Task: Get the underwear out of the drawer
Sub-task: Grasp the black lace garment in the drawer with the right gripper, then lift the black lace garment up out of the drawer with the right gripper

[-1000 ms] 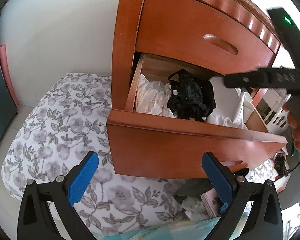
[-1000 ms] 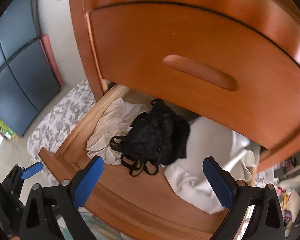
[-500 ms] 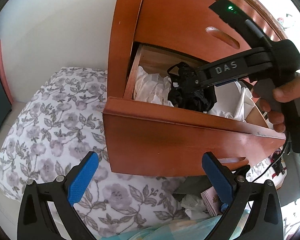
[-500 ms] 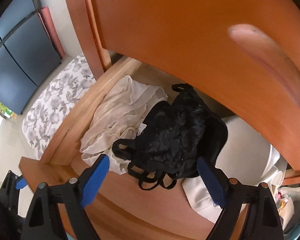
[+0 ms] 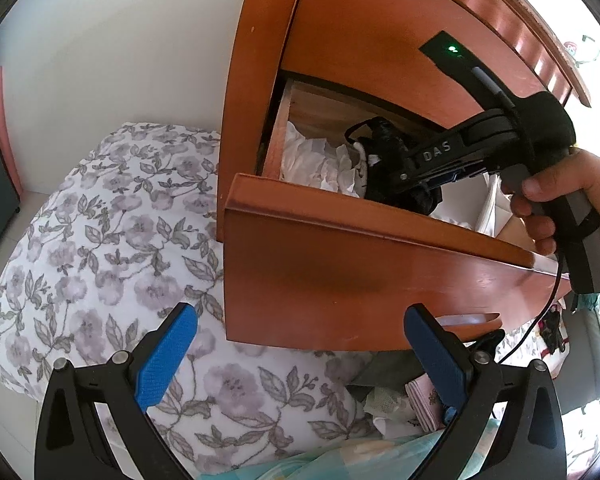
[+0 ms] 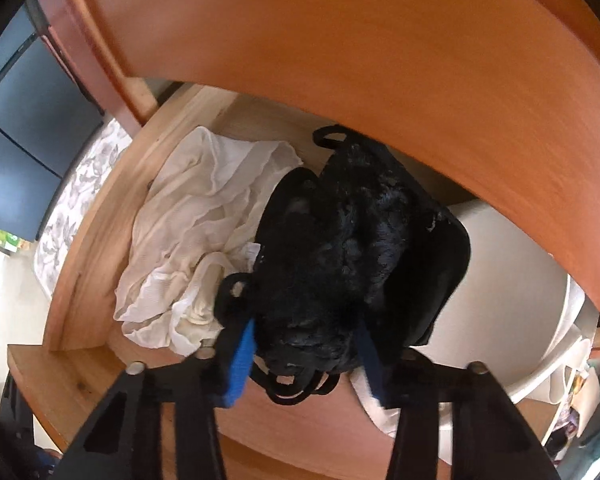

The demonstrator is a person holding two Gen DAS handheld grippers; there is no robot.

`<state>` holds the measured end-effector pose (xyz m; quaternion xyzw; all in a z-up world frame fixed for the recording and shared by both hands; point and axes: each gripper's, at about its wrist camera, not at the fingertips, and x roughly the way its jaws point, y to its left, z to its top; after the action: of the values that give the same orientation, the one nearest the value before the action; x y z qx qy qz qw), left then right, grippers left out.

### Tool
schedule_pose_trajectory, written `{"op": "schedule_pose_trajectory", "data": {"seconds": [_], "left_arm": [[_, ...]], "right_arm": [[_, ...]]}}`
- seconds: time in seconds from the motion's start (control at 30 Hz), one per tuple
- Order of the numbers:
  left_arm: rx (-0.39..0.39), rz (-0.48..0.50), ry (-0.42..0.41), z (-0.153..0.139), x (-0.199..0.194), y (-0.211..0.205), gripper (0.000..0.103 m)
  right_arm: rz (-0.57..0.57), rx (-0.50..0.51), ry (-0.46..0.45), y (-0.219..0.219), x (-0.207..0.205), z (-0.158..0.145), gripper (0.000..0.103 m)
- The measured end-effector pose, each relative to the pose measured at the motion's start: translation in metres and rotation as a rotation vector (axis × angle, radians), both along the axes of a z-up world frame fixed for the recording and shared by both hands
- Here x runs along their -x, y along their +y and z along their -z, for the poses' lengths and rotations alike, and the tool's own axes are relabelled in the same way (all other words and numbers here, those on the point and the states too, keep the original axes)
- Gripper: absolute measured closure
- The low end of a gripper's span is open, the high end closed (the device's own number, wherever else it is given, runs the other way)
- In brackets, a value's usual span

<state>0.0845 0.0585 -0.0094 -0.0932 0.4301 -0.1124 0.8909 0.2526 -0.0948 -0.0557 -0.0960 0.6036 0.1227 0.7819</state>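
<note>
Right tool (image 6: 306, 350), jaws just closing, pinches black underwear (image 6: 340, 248) in drawer (image 5: 340, 268); straps may snag white cloth (image 6: 204, 216) and drag it out; left tool (image 5: 304, 356) spread, idle.

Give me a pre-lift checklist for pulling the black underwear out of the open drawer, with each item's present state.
1. Drawer pulled open, contents reachable: ok.
2. Right gripper down in the drawer, its jaws just closing around the black underwear: ok.
3. Blue fingers firmly pinching the fabric: cannot tell; the cloth bulges between them.
4. White garment free of the grip: cannot tell; it touches the black fabric near the near finger.
5. Upper drawer front overhangs the lift path: not ok; draw back first.
6. Left gripper open, empty, outside the drawer: ok.
</note>
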Motion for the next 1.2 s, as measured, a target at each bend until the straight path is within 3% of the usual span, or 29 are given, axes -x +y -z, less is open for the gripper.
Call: {"op": "schedule_pose_trajectory", "data": {"seconds": [0.4, 0.7, 1.2], "left_arm": [[-0.003, 0.001, 0.006, -0.002, 0.001, -0.002, 0.0], [-0.018, 0.001, 0.005, -0.009, 0.005, -0.005, 0.0], [-0.032, -0.028, -0.016, -0.036, 0.025, -0.006, 0.0]], "right_arm": [[0.026, -0.115, -0.049, -0.034, 0.022, -0.021, 0.092], [0.069, -0.187, -0.127, -0.06, 0.047, -0.048, 0.094], [0.141, -0.356, -0.408, -0.104, 0.134, -0.148, 0.094]]}}
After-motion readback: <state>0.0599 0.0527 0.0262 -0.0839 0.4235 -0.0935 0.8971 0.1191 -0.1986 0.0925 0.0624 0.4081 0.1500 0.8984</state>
